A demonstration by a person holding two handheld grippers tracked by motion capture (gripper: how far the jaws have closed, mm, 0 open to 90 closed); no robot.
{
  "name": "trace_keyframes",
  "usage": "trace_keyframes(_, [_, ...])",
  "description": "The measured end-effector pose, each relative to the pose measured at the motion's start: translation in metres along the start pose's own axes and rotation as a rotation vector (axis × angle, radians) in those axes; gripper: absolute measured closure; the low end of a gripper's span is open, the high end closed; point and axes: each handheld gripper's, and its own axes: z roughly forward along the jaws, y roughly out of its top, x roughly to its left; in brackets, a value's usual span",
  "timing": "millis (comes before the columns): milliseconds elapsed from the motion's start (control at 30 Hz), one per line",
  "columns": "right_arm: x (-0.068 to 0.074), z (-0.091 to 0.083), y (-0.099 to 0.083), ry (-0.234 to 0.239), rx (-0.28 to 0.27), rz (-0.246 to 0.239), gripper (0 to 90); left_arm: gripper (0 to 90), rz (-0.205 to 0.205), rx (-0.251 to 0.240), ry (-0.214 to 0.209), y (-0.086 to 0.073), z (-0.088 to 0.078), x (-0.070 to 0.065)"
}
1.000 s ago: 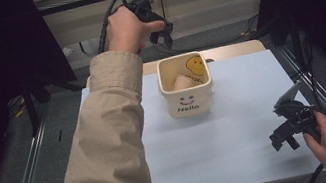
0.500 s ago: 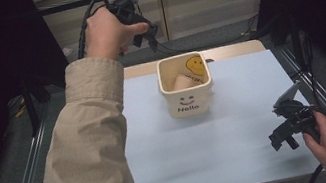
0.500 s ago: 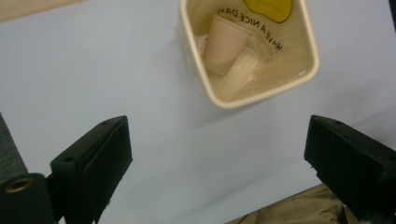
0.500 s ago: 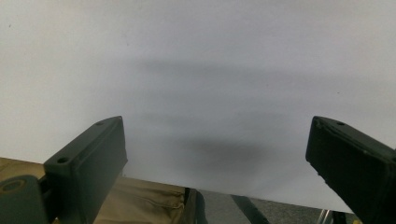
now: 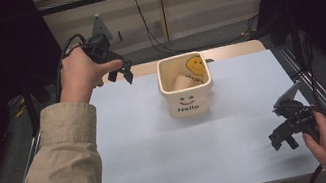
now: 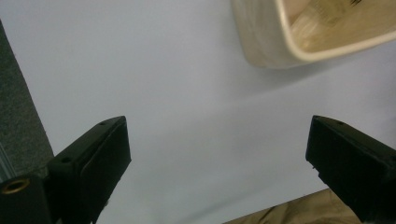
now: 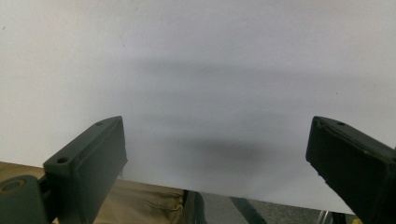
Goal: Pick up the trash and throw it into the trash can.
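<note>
Looking down from the high view, you find the cream container point(image 5: 186, 90) standing upright near the middle of the white surface point(image 5: 161, 152), toward its far edge, with a smiley face and the word "Hello" on its near wall. A tan, cone-shaped item point(image 5: 180, 82) rests inside it.

Your left gripper point(image 5: 120, 73) hovers at about 9 o'clock from the container, near it but apart, above the far left corner of the surface. Its fingers point(image 6: 100, 158) stand wide apart with nothing between them; they have just been opening. In the left gripper view, the container rim point(image 6: 299, 46) lies at about 1 o'clock from the fingers, beyond their tips and outside the gap.

Your right gripper point(image 5: 283, 138) sits at about 4 o'clock from the container, well apart from it, near the right front corner of the surface. Its fingers point(image 7: 93, 163) are spread apart over bare surface, gripping nothing.
</note>
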Motion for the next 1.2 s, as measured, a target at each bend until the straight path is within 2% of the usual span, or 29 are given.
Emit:
trace_keyframes(67, [-0.001,0.000,0.000,-0.005,-0.003,-0.013,5.0,6.3,0.000,0.010,0.001,-0.009,0.012,0.006])
trace_keyframes(100, [-0.001,0.000,0.000,-0.005,-0.004,-0.014,5.0,6.3,-0.015,0.013,-0.006,-0.015,0.021,0.010])
trace_keyframes(133, [-0.001,0.002,-0.001,0.004,-0.021,-0.009,5.0,6.3,-0.015,0.013,-0.006,-0.015,0.021,0.010])
trace_keyframes(167, [-0.001,0.002,-0.001,0.004,-0.021,-0.009,5.0,6.3,-0.004,0.024,0.003,-0.018,0.026,0.013])
trace_keyframes(267, [0.000,0.002,-0.001,0.002,-0.007,0.007,5.0,6.2,-0.017,0.031,0.009,-0.028,0.041,0.018])
trace_keyframes(300, [-0.001,0.002,-0.001,0.002,-0.014,-0.001,5.1,6.1,-0.011,0.029,0.020,-0.031,0.046,0.021])
trace_keyframes(400, [0.000,0.003,0.000,0.009,-0.015,-0.006,5.0,6.0,0.001,0.037,0.037,-0.043,0.059,0.023])
trace_keyframes(433, [0.000,0.003,0.000,0.002,-0.011,-0.014,5.0,5.9,-0.011,0.031,0.028,-0.046,0.062,0.023])
trace_keyframes(467, [-0.001,0.004,0.000,0.004,-0.018,-0.019,5.0,5.9,-0.007,0.029,0.041,-0.049,0.066,0.023])
trace_keyframes(667, [-0.001,0.004,0.000,0.002,-0.013,-0.013,5.1,5.8,0.001,0.033,0.058,-0.065,0.082,0.026])
trace_keyframes(733, [-0.001,0.004,-0.001,0.001,-0.015,-0.017,5.0,5.8,-0.011,0.028,0.057,-0.073,0.090,0.026])
trace_keyframes(767, [-0.001,0.004,-0.001,0.001,-0.016,-0.018,4.9,5.8,0.002,0.034,0.066,-0.076,0.093,0.028])
trace_keyframes(800, [-0.001,0.004,-0.001,0.001,-0.013,-0.014,5.0,5.7,-0.011,0.024,0.067,-0.083,0.102,0.029])
trace_keyframes(867, [-0.001,0.004,-0.001,0.001,-0.014,-0.013,5.0,5.7,-0.008,0.029,0.077,-0.087,0.105,0.030])
trace_keyframes(900, [-0.001,0.004,-0.001,0.002,-0.013,-0.012,5.0,5.5,-0.013,0.029,0.066,-0.092,0.110,0.030])
trace_keyframes(933, [-0.001,0.005,-0.001,-0.003,-0.012,-0.016,5.0,5.5,0.003,0.033,0.079,-0.096,0.113,0.031])
trace_keyframes(967, [-0.001,0.005,-0.001,-0.003,-0.013,-0.016,5.0,5.4,-0.010,0.028,0.073,-0.101,0.118,0.031])
trace_keyframes(1200, [0.000,0.006,-0.001,-0.006,-0.019,-0.016,5.0,5.0,-0.014,0.022,0.076,-0.132,0.144,0.034])
